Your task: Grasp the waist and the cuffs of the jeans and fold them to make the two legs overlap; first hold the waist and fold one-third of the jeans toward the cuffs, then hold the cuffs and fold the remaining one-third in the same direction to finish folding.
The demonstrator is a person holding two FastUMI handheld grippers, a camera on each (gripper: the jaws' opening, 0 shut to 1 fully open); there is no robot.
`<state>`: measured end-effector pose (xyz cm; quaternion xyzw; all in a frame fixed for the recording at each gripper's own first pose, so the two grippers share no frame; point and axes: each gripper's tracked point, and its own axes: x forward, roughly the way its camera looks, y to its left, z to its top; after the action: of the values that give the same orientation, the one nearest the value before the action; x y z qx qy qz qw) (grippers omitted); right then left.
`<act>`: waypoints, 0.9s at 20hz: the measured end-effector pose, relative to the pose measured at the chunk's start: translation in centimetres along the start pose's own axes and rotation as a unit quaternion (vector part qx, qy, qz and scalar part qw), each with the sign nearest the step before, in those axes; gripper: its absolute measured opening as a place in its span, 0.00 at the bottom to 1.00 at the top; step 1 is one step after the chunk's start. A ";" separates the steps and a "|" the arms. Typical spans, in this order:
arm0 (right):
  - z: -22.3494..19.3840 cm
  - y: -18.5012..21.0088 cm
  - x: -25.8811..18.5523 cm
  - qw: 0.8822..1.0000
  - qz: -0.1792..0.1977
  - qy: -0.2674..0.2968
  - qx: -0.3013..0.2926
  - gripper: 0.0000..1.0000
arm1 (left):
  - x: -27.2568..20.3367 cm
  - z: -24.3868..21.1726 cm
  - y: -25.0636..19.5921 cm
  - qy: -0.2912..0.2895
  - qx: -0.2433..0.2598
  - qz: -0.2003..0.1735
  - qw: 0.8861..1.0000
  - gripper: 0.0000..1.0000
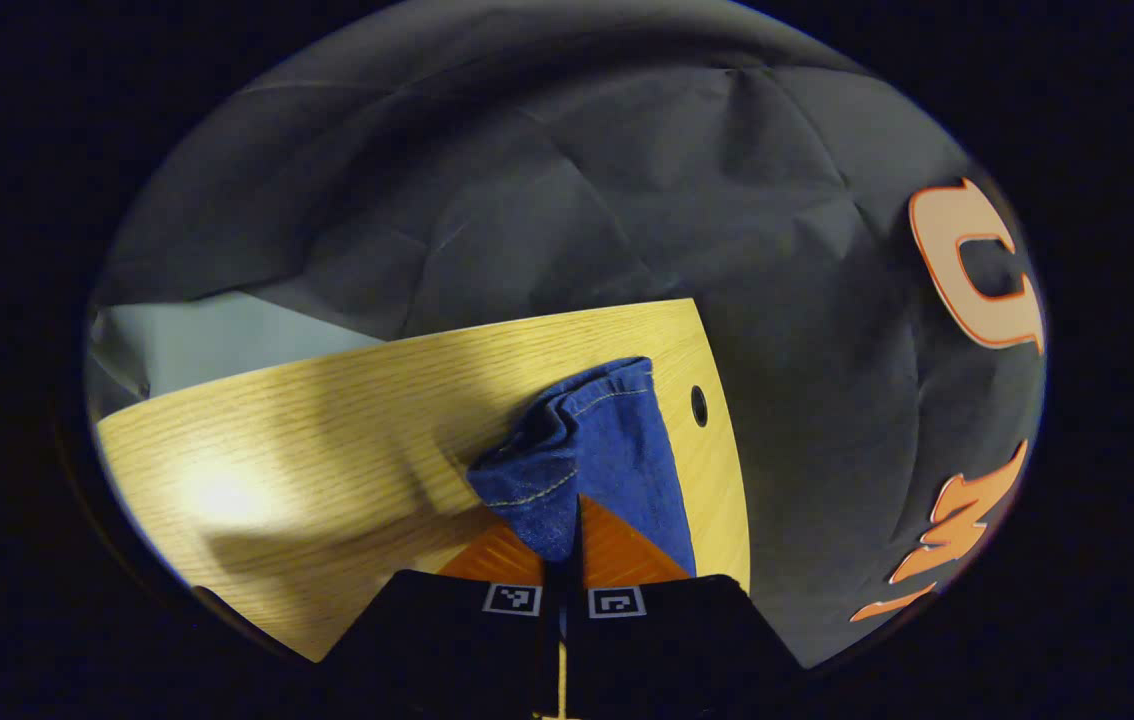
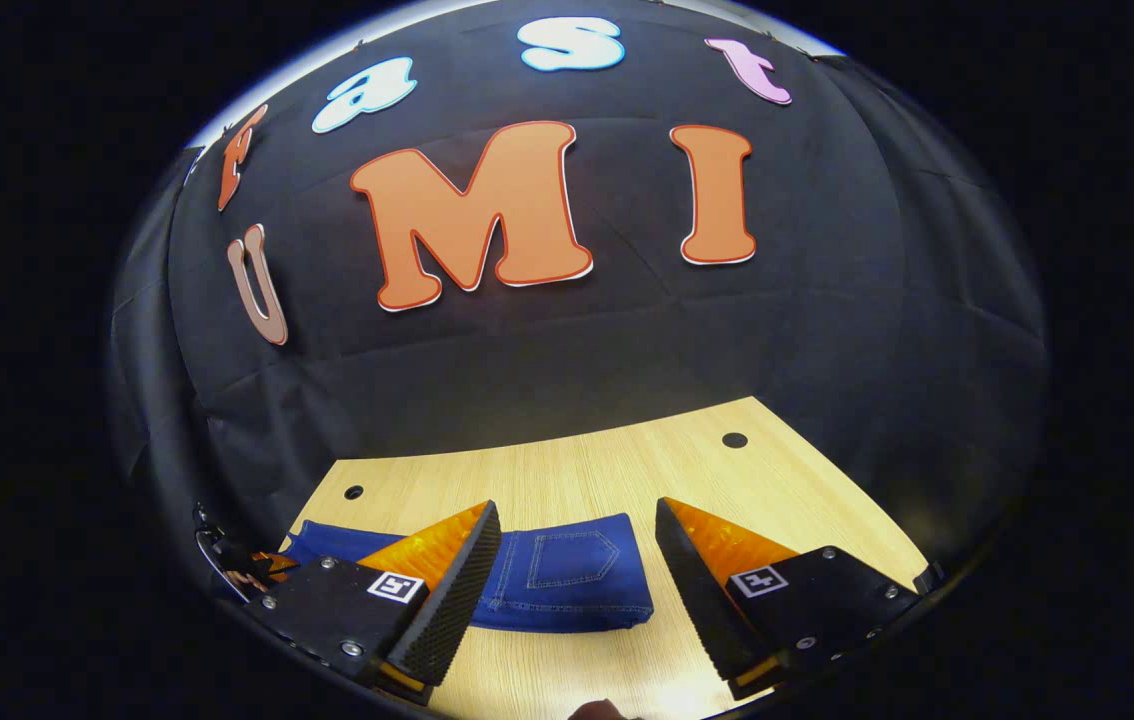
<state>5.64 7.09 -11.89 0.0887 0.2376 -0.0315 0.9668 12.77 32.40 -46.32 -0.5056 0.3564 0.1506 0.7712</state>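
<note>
In the left gripper view, the left gripper (image 1: pixel 567 560) sits at the bottom centre of the frame with its two fingers pressed together on a bunched fold of the blue jeans (image 1: pixel 582 455), a stitched hem edge (image 1: pixel 527 492) curling just above the fingertips. The denim rises from the fingers toward the middle of the frame, lying over the light wooden table (image 1: pixel 327 440), which stretches across the lower left. Just right of the cloth, near the table's edge, is a small dark hole (image 1: pixel 699 405) in the wood. Beyond the table, a pale panel (image 1: pixel 207 335) shows at the left, and the black cloth wall (image 1: pixel 547 180) covers the upper half of the frame.

In the right gripper view, the right gripper (image 2: pixel 577 570) holds its fingers wide apart at the bottom of the frame, with nothing between them. Past the gap, the jeans (image 2: pixel 567 580) lie flat on the table (image 2: pixel 627 470) at lower centre, a back pocket (image 2: pixel 572 557) facing up; the denim runs left behind the left-hand finger. At the lower left edge of the frame, part of the other gripper (image 2: pixel 232 565) shows by the cloth. Two holes, one (image 2: pixel 354 492) at the left and one (image 2: pixel 734 440) at the right, mark the table's far side, ahead of the wall (image 2: pixel 827 330).
</note>
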 end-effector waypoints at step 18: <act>3.1 0.9 1.4 0.996 0.086 -0.026 -0.004 0.96 | -12.6 -3.5 -19.2 -0.075 0.199 -0.141 0.967 0.03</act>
<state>8.35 7.32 -9.66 0.1042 0.2038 0.0499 0.9722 13.94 22.44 -25.38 -0.3743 0.2456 0.0041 0.8942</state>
